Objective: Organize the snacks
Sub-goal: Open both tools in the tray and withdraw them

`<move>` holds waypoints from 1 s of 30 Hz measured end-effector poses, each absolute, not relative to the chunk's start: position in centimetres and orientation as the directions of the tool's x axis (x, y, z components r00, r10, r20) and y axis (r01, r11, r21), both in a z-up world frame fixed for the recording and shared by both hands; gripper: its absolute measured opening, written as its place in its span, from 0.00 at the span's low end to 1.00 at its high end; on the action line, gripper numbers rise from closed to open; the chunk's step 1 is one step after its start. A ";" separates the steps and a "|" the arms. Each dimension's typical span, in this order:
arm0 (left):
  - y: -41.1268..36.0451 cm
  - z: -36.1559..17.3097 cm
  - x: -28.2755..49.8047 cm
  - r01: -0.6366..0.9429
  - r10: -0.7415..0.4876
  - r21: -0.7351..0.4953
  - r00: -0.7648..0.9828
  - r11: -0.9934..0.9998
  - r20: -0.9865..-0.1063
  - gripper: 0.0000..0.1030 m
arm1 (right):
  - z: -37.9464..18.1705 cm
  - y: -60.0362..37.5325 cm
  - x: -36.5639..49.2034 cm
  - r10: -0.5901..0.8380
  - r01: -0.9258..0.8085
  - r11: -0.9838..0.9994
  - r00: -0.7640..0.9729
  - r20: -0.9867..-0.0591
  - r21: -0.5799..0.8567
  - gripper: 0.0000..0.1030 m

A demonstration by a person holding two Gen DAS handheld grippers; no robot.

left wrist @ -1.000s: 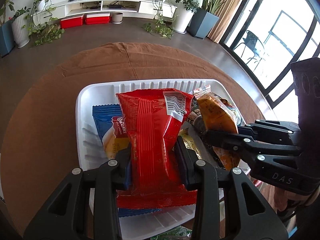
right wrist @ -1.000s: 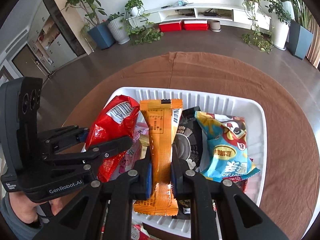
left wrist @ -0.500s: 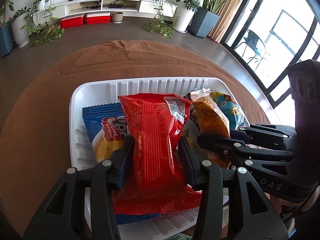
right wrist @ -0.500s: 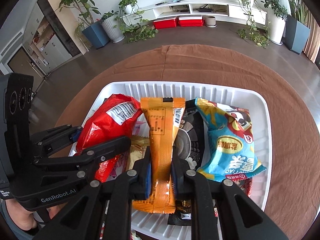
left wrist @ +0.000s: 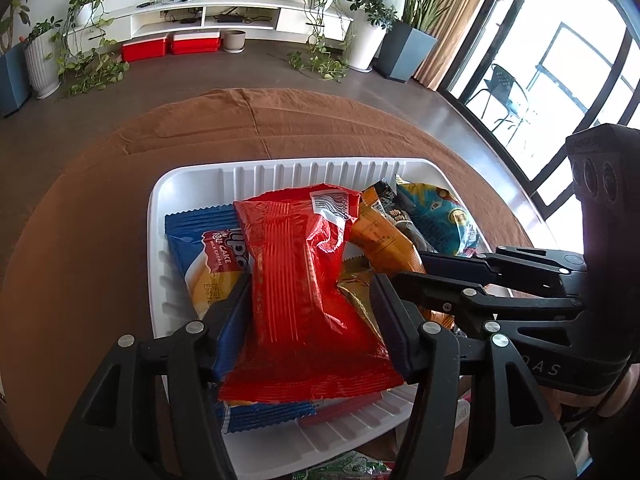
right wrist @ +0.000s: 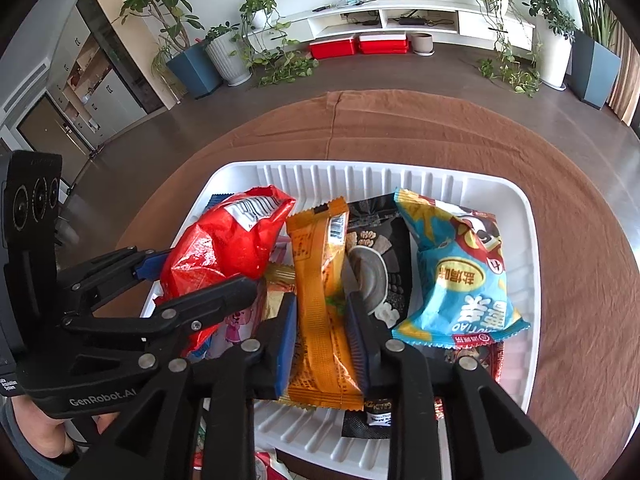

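A white ribbed tray (left wrist: 280, 168) on the brown table holds several snack packets. My left gripper (left wrist: 310, 304) straddles a red packet (left wrist: 304, 280) that lies on a blue roll-cake packet (left wrist: 204, 248). Its jaws are opening, and a gap shows at the right pad. In the right wrist view my right gripper (right wrist: 320, 320) straddles an orange packet (right wrist: 320, 280) resting in the tray (right wrist: 360, 172). Those jaws are opening too, and the pads no longer pinch the packet. A black packet (right wrist: 376, 264) and a light-blue packet (right wrist: 460, 272) lie to its right.
A brown cloth (left wrist: 100, 220) covers the round table, with bare cloth around the tray. More packets (left wrist: 348, 468) peek out below the tray's near edge. A person's hand (right wrist: 44, 436) holds the left gripper. Floor, plants and a low white shelf lie beyond.
Both pairs of jaws have widened. The red packet and the orange packet, squeezed a second ago, have spread out and settled into the tray.
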State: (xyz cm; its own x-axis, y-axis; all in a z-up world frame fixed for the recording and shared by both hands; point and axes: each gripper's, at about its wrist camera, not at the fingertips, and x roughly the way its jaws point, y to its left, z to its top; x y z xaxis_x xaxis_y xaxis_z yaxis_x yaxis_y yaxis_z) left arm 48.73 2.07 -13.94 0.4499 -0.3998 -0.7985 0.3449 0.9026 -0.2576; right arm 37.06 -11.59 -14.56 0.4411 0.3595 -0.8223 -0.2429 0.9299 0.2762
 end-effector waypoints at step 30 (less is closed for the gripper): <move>5.7 -11.5 31.3 0.227 -0.355 -0.273 0.549 0.935 -0.757 1.00 | -10.9 -20.6 19.6 0.391 -0.105 0.899 0.634 -0.668 0.426 0.86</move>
State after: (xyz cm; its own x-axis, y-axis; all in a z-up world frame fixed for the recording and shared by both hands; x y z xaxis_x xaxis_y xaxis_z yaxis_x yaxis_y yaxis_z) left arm 31.25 5.69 -11.52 0.5491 -0.3545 -0.7568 0.2271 0.9348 -0.2731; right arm 19.56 -20.61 -10.93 0.6335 0.3907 -0.6679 -0.1049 0.8985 0.4262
